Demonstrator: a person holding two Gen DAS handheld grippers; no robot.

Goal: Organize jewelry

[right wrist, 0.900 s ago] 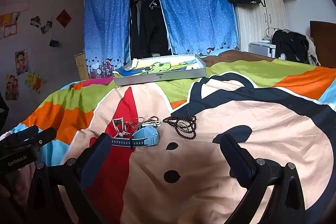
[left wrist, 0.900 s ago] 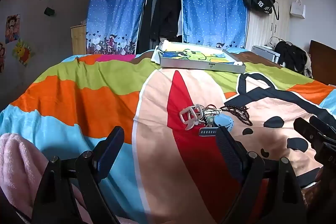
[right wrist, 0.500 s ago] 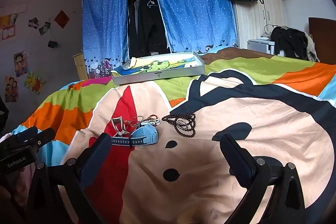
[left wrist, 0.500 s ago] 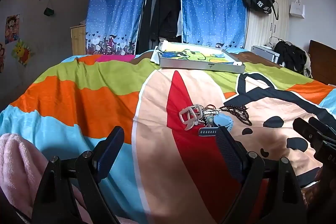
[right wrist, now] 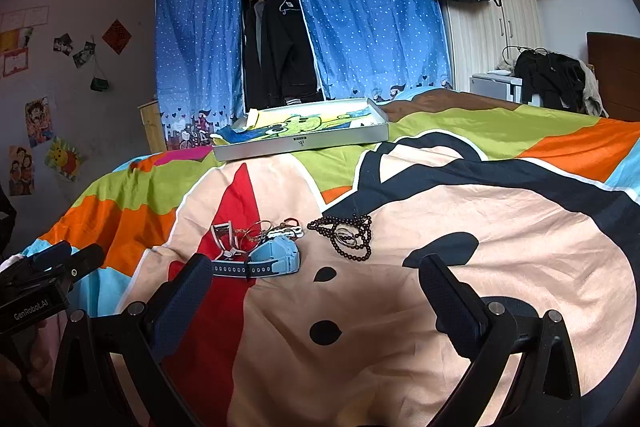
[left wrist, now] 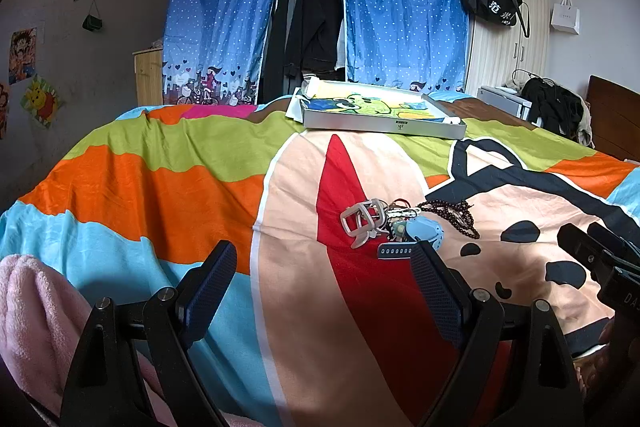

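Observation:
A small heap of jewelry lies on the colourful bedspread (left wrist: 160, 187): a light blue watch (right wrist: 272, 257) with a dark strap, a white clip-like bracelet (left wrist: 360, 221), thin rings and chains (right wrist: 280, 227), and a dark bead necklace (right wrist: 348, 237) to the right. The bead necklace (left wrist: 452, 215) also shows in the left wrist view. A shallow grey box (left wrist: 384, 113) with a cartoon lining sits farther back. My left gripper (left wrist: 324, 279) stands open, short of the heap. My right gripper (right wrist: 316, 291) is open too, with nothing between its fingers.
The other gripper shows at each view's edge: right one (left wrist: 600, 259), left one (right wrist: 44, 275). A pink fleece sleeve (left wrist: 28, 307) is at lower left. Blue curtains (left wrist: 224, 7), hanging clothes, a wardrobe (left wrist: 504, 39) and a black bag stand beyond the bed.
The right gripper has drifted slightly, so the box and heap sit a little lower and nearer in its view. The left view is nearly unchanged.

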